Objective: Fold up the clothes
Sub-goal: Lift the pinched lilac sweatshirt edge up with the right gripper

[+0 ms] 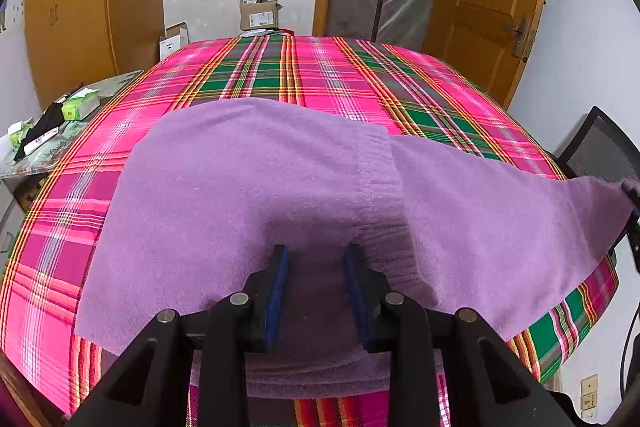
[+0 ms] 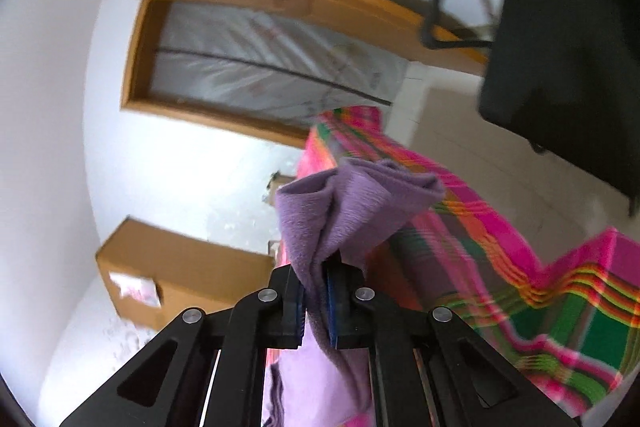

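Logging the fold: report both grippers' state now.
Left gripper: open, fingers apart over the purple towel.
Right gripper: shut on the purple towel.

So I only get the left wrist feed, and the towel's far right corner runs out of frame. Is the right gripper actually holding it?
Observer: Yes, the right gripper is shut on a bunched corner of the towel.
Operator: Is that corner on the bed?
Observer: No, it is lifted off the plaid sheet.
Operator: How is that gripper oriented?
Observer: Its camera is rolled sideways; the door frame lies almost horizontal in its view.
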{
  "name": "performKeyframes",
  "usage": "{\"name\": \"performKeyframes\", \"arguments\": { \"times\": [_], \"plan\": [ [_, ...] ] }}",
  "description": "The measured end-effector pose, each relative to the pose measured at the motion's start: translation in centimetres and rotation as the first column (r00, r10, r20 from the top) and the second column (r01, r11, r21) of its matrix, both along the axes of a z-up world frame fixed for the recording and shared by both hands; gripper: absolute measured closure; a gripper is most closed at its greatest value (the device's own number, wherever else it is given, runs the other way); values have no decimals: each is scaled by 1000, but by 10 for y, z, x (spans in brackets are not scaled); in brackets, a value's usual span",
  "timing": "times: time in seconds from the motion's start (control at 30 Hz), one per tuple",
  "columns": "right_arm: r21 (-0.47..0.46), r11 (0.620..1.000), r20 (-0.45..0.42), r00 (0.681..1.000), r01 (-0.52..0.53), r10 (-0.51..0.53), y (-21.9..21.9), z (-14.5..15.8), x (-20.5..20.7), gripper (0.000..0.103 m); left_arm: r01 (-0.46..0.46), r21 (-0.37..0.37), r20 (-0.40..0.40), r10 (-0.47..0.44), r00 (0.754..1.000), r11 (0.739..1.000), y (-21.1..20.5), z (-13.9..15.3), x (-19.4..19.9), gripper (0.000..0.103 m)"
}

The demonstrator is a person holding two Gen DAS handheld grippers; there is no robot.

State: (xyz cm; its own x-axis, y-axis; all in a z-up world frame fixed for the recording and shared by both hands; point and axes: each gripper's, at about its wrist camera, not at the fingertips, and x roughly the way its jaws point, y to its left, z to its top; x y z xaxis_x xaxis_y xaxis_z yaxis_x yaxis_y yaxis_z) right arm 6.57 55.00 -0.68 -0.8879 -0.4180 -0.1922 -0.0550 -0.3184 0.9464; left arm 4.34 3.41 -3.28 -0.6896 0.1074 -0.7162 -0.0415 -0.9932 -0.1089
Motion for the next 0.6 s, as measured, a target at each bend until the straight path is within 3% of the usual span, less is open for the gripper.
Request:
{"name": "performKeyframes", "arguments": {
  "times": [0.37, 0.6],
  "plan": [
    [159, 971, -123, 972, -180, 200, -69, 83, -19, 95, 6, 17, -5, -6, 1000, 1000, -3, 0, 1, 74],
    [274, 902, -116, 919, -335, 377, -140, 105, -40, 95, 10, 28, -1, -10, 1000, 1000, -5, 1, 1, 74]
  ]
}}
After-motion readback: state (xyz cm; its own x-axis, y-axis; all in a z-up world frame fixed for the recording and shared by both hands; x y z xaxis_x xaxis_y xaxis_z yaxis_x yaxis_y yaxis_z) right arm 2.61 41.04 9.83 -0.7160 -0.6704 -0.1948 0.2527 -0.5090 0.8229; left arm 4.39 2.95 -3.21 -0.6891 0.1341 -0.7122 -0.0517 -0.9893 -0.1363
